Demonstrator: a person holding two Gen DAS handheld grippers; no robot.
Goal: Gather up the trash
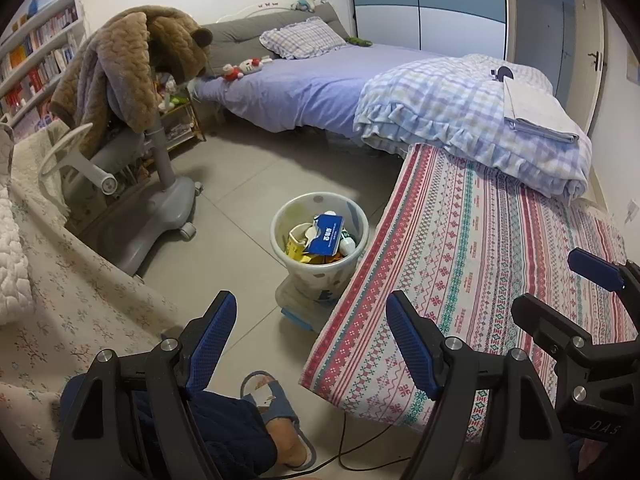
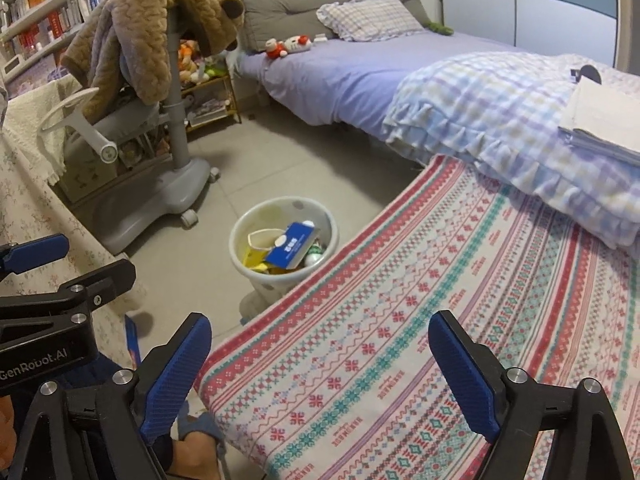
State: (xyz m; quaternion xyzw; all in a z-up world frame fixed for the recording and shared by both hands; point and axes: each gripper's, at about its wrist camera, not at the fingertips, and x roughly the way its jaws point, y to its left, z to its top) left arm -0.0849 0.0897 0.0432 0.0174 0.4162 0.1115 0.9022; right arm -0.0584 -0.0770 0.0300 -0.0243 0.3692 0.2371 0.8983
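The lilac-sheeted bed fills the upper centre of the left wrist view, a frilled blue-and-lilac checked quilt bunched at its right end under a flat folded white cloth. Below it, in the lower right, lies a woven-look blanket with red, teal and pink banded patterns; small repeated lettering runs along its bands, too fine to read. At upper left stands a grey plastic swivel chair on castors, draped with a brown quilted plush garment. White bookshelves curve along the left edge, the spine text illegible.

On the grey tiled floor at frame centre, just beside the blanket's edge, sits the round white plastic trash bin with faint grey dots. It holds a blue carton with white print, too small to read, yellow packaging and other white scraps.

The left gripper, black-framed with ridged blue pads, hangs at the bottom of its frame, jaws spread wide and empty. The right gripper gapes likewise, holding nothing, over the blanket's near edge. "GenRobot.AI" is printed on the left gripper's body at the lower left of the right wrist view. A blue fabric slipper shows at bottom centre.
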